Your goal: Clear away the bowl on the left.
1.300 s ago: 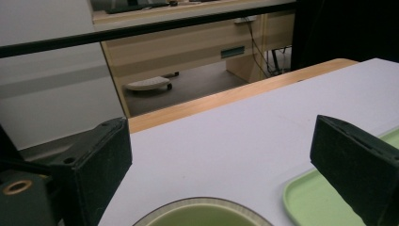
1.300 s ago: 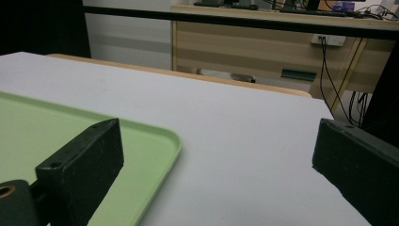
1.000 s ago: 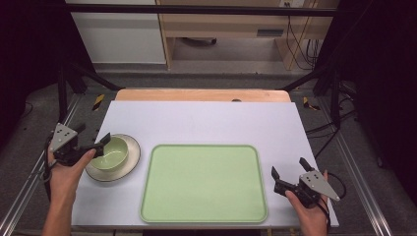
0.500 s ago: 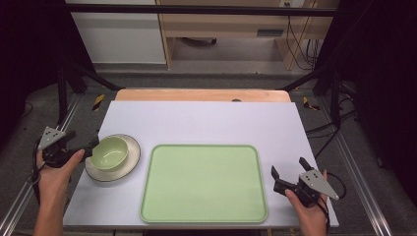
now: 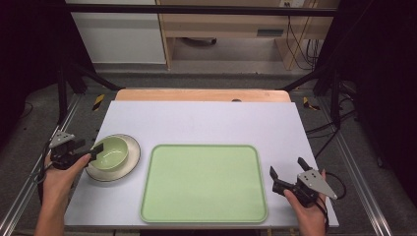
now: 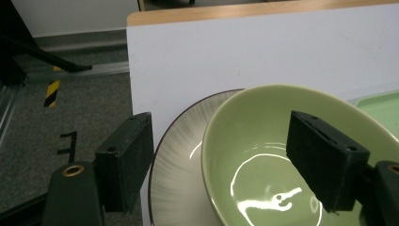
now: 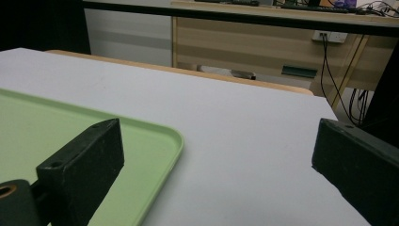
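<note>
Now left gripper (image 5: 93, 153) straddles near-left rim of bowl (image 5: 111, 152); jaws have just been closing, one inside bowl, one outside over plate (image 5: 129, 166); pads not yet pressing, rim between them. Bowl sits on plate at table (image 5: 206, 120) left, just left of tray (image 5: 204, 183).

Risks:
- outer jaw catches plate rim too, plate lifts or drags
- glazed rim slips from one-sided grip, bowl tilts

Right gripper (image 5: 286, 173) idle near right, jaws wide apart, holding nothing.
</note>
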Available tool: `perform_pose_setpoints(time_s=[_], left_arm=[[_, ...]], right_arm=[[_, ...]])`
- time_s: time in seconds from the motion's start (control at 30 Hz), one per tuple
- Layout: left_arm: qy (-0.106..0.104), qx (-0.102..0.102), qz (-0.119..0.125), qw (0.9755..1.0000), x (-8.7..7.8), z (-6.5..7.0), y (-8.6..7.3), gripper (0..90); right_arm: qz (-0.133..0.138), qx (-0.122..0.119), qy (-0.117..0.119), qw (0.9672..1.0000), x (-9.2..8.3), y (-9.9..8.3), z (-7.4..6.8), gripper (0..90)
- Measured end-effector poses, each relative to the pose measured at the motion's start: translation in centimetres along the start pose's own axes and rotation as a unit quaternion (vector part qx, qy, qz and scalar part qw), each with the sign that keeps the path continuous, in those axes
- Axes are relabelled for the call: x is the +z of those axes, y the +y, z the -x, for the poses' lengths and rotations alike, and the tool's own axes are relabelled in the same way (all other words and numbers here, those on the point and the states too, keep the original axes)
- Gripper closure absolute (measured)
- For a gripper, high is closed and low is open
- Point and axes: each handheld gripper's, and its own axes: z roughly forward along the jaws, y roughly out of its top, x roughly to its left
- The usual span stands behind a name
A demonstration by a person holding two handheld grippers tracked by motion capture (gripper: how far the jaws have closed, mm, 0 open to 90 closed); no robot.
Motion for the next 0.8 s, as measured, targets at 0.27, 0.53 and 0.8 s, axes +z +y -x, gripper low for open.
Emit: perform_pose_setpoints(time_s=[0.27, 0.53, 0.8], left_arm=[[0.006, -0.013, -0.029, 0.9995, 0.5, -0.1, -0.4, 30.9], [0.009, -0.024, -0.057, 0.9981, 0.9, -0.4, -0.8, 39.3], [0.008, -0.038, -0.079, 0.9962, 0.9, -0.5, -1.0, 47.8]], right_arm=[[-0.001, 0.001, 0.001, 1.0000, -0.1, 0.0, 0.1, 3.0], [-0.001, 0.003, 0.002, 1.0000, -0.2, 0.0, 0.1, 3.0], [-0.005, 0.001, 0.005, 1.0000, -0.1, 0.0, 0.0, 3.1]])
